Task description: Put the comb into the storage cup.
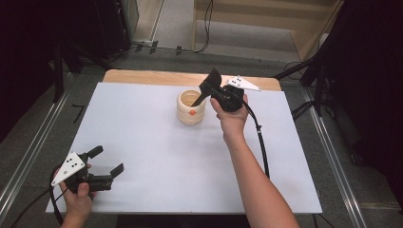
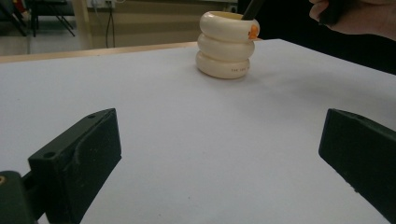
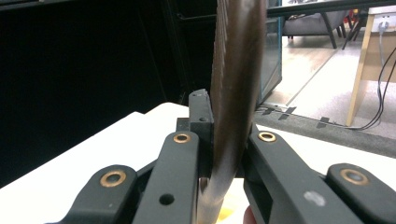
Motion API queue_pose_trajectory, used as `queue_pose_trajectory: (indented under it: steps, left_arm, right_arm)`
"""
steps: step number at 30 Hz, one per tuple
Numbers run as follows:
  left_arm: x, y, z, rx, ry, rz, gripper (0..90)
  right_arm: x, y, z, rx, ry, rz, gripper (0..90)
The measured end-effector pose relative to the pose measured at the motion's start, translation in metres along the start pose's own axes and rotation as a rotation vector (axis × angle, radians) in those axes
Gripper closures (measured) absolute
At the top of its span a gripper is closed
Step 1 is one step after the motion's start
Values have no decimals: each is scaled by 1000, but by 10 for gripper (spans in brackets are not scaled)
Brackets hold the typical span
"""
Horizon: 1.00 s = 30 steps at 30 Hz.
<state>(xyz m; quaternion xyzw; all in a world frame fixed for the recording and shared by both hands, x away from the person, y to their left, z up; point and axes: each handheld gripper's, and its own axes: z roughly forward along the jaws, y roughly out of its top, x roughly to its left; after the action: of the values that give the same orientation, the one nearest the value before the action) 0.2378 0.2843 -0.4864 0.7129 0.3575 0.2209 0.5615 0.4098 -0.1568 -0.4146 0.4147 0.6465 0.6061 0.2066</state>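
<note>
Near the table's point(image 1: 157, 142) far middle: cream ringed cup point(image 1: 191, 107), upright, orange mark on its side. Right gripper point(image 1: 205, 90) above its mouth, jaws clamped on a dark flat tool point(image 3: 233, 93) dipping into the cup. Left gripper point(image 1: 105, 161) at the near left corner, jaws spread wide, holding nothing.

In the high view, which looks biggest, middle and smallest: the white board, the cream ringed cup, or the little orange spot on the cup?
1. White board, by far the biggest.
2. Cream ringed cup.
3. Orange spot, tiny on the cup's side.
</note>
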Motion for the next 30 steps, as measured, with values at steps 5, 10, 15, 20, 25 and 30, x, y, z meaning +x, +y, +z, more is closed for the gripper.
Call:
queue_pose_trajectory:
  steps: [5, 10, 15, 20, 25, 30]
  left_arm:
    - [0, 0, 0, -2, 0, -3, 0]
    - [0, 0, 0, -4, 0, -6, 0]
    - [0, 0, -1, -3, 0, -7, 0]
    - [0, 0, -1, -4, 0, -7, 0]
    - [0, 0, -1, -6, -2, -7, 0]
    - [0, 0, -1, -5, -2, -5, 0]
  right_arm:
    - [-1, -5, 4, 8, -1, 7, 838]
    - [-1, -8, 8, 18, -5, 10, 838]
    - [-3, -12, 12, 19, -7, 29, 838]
    - [-1, -17, 17, 22, -1, 45, 838]
    - [0, -22, 23, 39, -1, 48, 838]
    - [2, -27, 27, 49, 3, 74, 838]
